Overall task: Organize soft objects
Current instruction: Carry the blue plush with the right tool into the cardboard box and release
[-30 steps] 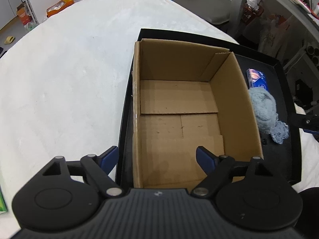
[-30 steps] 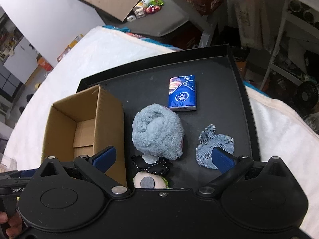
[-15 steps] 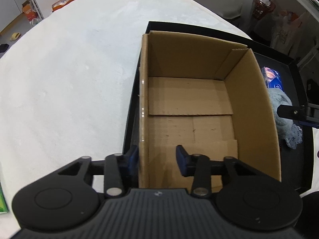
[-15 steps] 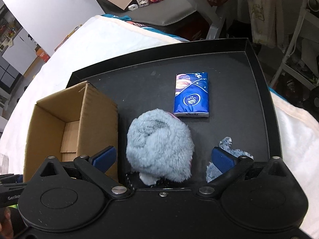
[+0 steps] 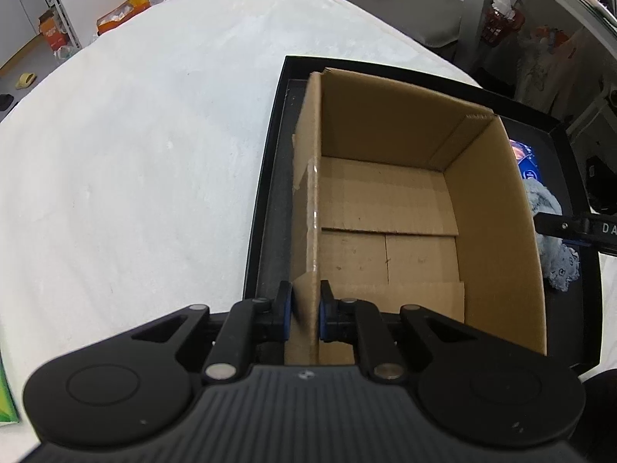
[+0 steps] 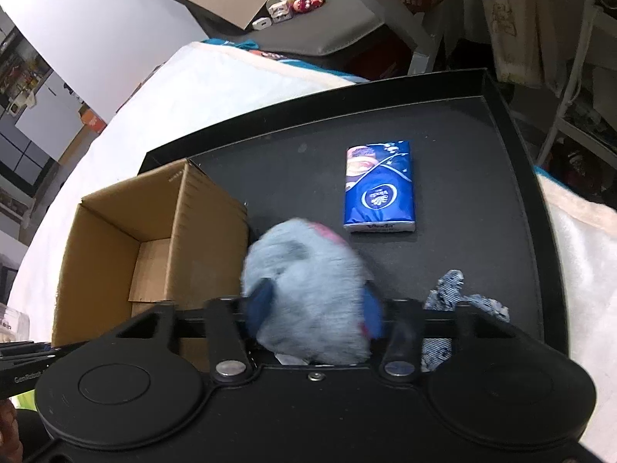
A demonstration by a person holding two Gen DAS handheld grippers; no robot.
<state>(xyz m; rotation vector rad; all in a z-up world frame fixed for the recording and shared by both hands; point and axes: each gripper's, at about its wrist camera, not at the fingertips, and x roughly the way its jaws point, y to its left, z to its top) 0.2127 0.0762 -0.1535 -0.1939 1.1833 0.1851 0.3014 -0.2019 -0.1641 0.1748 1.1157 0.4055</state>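
Box pinned by one wall, fluffy blue toy caught between the other jaws.

Black tray (image 6: 513, 208) sits on a white-covered surface and carries everything. The cardboard box (image 5: 385, 208), open-topped and empty, stands along the tray's left edge: light, stiff, liable to slide, so the left gripper (image 5: 306, 314) has just closed its jaws on the near end of the left wall. The blue plush (image 6: 304, 289) lies just right of the box near the tray's front edge: light, squashy, best taken around its bulk; the right gripper (image 6: 314, 306) jaws have just closed in, pads sunk in the fur. Right view alone shows the tissue pack (image 6: 380, 185) mid-tray and the denim scrap (image 6: 455, 301) near the front right corner. Left view alone shows the box floor bare.
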